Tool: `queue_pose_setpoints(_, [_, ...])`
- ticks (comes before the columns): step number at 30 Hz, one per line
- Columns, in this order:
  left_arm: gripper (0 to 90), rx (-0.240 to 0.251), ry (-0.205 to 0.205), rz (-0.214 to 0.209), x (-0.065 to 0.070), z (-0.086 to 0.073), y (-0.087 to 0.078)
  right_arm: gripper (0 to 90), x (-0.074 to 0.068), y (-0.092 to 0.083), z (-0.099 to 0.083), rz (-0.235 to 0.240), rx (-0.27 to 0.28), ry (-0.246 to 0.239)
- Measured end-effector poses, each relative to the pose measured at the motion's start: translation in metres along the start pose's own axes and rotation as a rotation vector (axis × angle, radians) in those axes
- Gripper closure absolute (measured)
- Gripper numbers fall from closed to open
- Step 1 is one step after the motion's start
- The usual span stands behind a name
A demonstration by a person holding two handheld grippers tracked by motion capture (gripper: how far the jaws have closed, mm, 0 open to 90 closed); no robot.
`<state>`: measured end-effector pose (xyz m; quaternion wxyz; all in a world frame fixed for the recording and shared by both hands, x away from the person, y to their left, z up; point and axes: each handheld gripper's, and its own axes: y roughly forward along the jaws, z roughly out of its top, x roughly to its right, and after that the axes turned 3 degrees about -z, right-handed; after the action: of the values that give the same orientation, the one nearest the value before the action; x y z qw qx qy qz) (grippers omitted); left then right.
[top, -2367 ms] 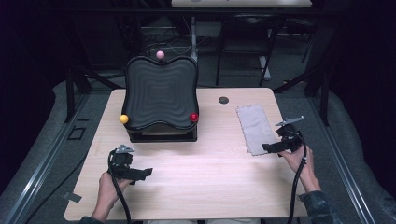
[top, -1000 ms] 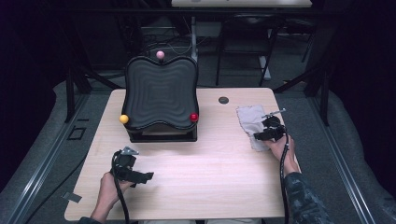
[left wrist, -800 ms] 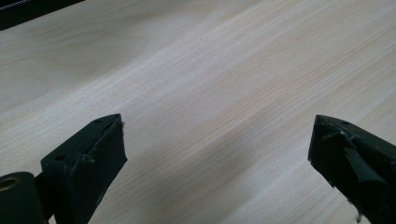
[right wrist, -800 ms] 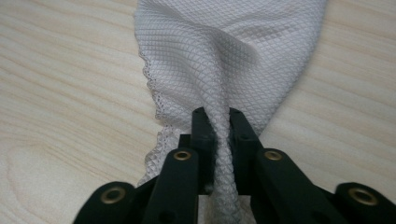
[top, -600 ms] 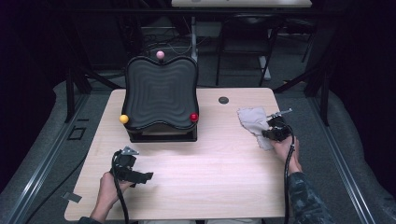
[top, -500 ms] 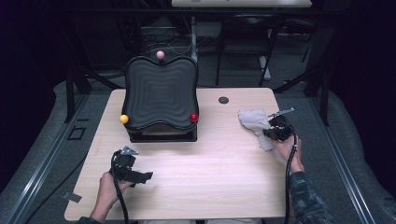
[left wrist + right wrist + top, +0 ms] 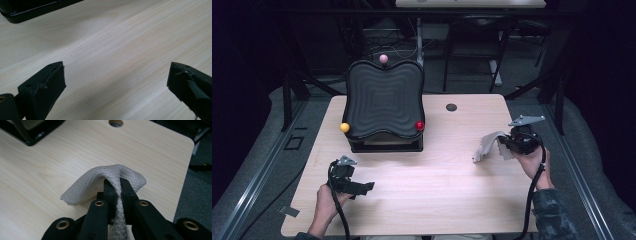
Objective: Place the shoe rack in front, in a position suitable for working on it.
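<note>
A grey quilted cloth [image 7: 486, 145] hangs bunched above the right side of the table, pinched at a fold. My right gripper [image 7: 504, 142] is shut on it and held off the table. In the right gripper view the cloth [image 7: 110, 176] drapes over both black jaws, which are pressed together on the fold, and one loose corner hangs down to the left. My left gripper [image 7: 364, 187] lies low near the table's front left, open. In the left gripper view its jaws stand wide apart over bare wood, left gripper [image 7: 115, 75] empty.
A black wavy board [image 7: 384, 100] on a black base stands at the back left of the table [image 7: 437, 190]. A pink ball [image 7: 383, 58], a yellow ball [image 7: 344, 127] and a red ball [image 7: 419, 125] sit at its edges. A cable hole [image 7: 451, 107] lies at the back.
The cloth lay flat at the table's right. My right gripper came onto it, shut on a fold and lifted it, drawing it nearer to the person. The left gripper stayed still.
</note>
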<state>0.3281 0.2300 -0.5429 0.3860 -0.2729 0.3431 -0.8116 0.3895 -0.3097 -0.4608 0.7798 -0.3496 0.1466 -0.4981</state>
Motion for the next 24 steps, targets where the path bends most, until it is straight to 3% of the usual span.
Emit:
queue_pose_setpoints(4, [1.6,0.010,-0.010,-0.002,-0.002,-0.001,-0.001,85.8,-0.011,-0.021,0.004,0.044,0.057,-0.012])
queue_pose_setpoints(9, [1.5,0.013,-0.007,-0.001,-0.002,0.000,-0.002,85.7,-0.032,-0.034,0.008,0.087,0.080,-0.063])
queue_pose_setpoints(11, [1.4,0.013,-0.007,-0.001,-0.001,0.000,-0.002,85.7,-0.040,-0.037,0.009,0.134,0.076,-0.078])
queue_pose_setpoints(12, [1.4,0.015,-0.007,-0.001,-0.002,0.000,-0.003,85.6,-0.045,-0.038,0.010,0.118,0.089,-0.088])
queue_pose_setpoints(15, [1.3,0.022,-0.011,-0.001,-0.003,-0.001,-0.004,85.6,-0.057,-0.042,0.014,0.141,0.101,-0.110])
queue_pose_setpoints(22, [1.3,0.030,-0.014,0.005,-0.006,-0.002,-0.007,85.5,-0.087,-0.041,0.023,0.233,0.113,-0.170])
queue_pose_setpoints(24, [1.3,0.031,-0.015,0.006,-0.006,-0.002,-0.007,85.3,-0.097,-0.038,0.025,0.239,0.111,-0.187])
